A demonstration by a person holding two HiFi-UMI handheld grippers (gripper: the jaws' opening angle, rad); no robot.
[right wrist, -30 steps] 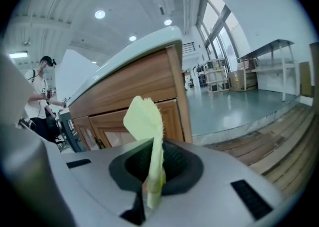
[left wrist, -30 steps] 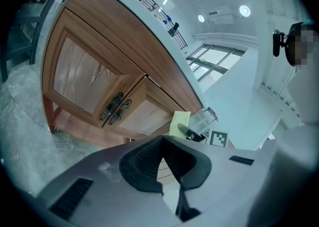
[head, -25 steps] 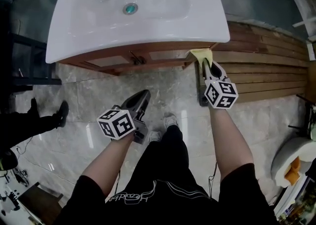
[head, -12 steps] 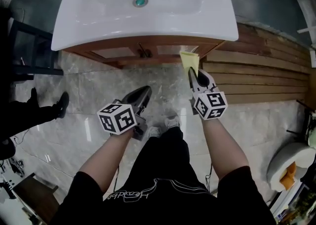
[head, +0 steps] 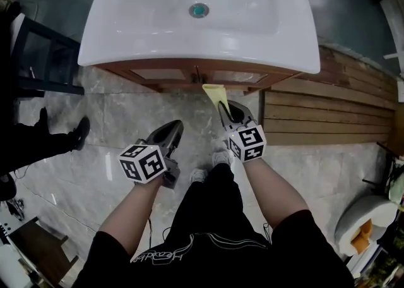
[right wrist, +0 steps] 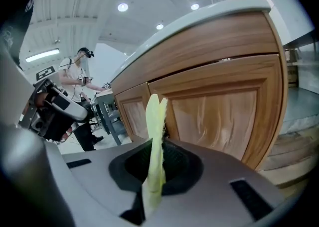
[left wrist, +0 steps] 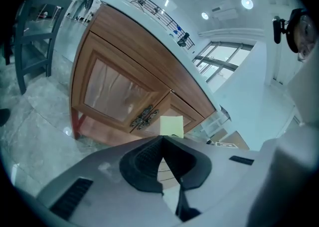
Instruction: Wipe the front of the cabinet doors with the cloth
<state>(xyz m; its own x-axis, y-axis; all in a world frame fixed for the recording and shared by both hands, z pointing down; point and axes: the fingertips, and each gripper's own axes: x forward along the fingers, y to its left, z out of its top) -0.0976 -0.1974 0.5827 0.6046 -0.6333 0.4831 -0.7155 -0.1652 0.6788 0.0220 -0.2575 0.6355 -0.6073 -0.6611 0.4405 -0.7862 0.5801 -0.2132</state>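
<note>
The wooden cabinet (head: 189,73) stands under a white basin (head: 202,21). Its two paneled doors (left wrist: 117,91) meet at dark metal handles (left wrist: 144,116). My right gripper (head: 226,107) is shut on a yellow cloth (head: 214,94), which stands up from the jaws just in front of the doors near their middle. In the right gripper view the cloth (right wrist: 155,131) is pinched edge-on, with the right door (right wrist: 219,111) behind it; I cannot tell if they touch. My left gripper (head: 174,126) hangs lower and left, jaws shut on nothing (left wrist: 162,139), pointing at the handles.
Wooden slats (head: 328,113) lie on the floor to the right of the cabinet. A dark metal frame (head: 38,59) stands at the left, with a person's shoe (head: 79,136) near it. Marble floor (head: 120,110) spreads below the doors. A person (right wrist: 75,76) stands far off.
My right gripper has carried the cloth leftward from the cabinet's right corner to near the middle of the doors. The left gripper has barely shifted.
</note>
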